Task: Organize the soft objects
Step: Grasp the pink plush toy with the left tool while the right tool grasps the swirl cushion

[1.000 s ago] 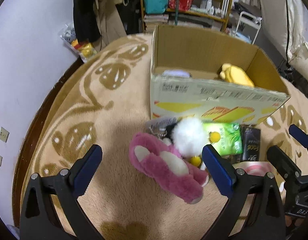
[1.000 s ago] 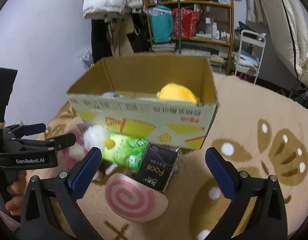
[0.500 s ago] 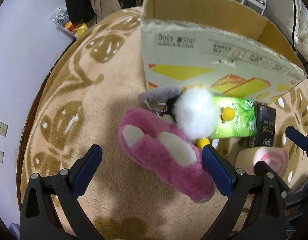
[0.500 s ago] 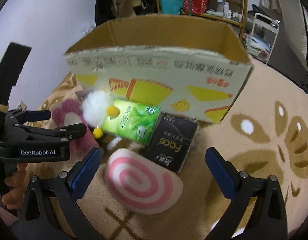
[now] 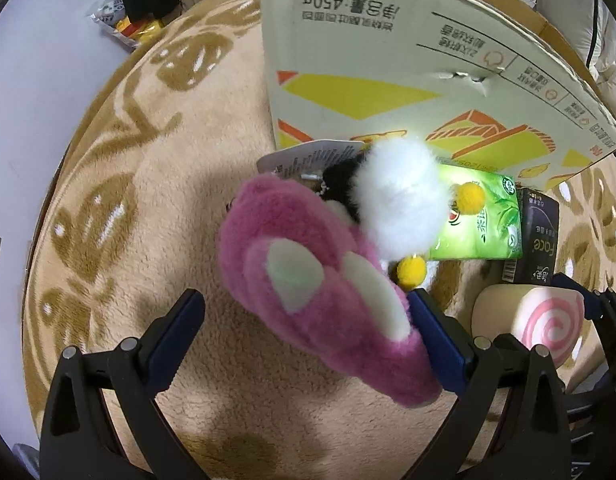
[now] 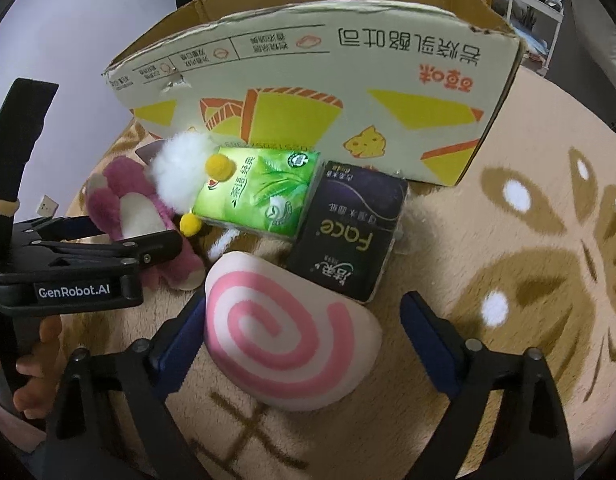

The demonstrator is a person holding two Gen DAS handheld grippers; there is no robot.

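Observation:
A pink plush slipper point(image 5: 320, 292) lies on the beige rug, and my left gripper point(image 5: 304, 332) stands open astride its near end, pointing steeply down. A white fluffy toy point(image 5: 400, 196) with yellow pompoms rests against the slipper's far end. My right gripper point(image 6: 304, 336) is over a pink-swirl roll cushion point(image 6: 284, 328). Its jaws are closing with the cushion between them; the right pad is still apart from it. The cardboard box point(image 6: 320, 92) stands just behind; its inside is hidden.
A green tissue pack point(image 6: 260, 196) and a black tissue pack point(image 6: 348, 232) lie against the box front. A person's hand point(image 6: 32, 368) holds the left gripper's handle. The patterned rug point(image 6: 528, 240) stretches out to the right, and a wall runs along the left.
Both grippers have sunk and tipped downward, closer to the rug. The slipper and the swirl cushion now sit between the jaws. The box's inside has dropped out of sight.

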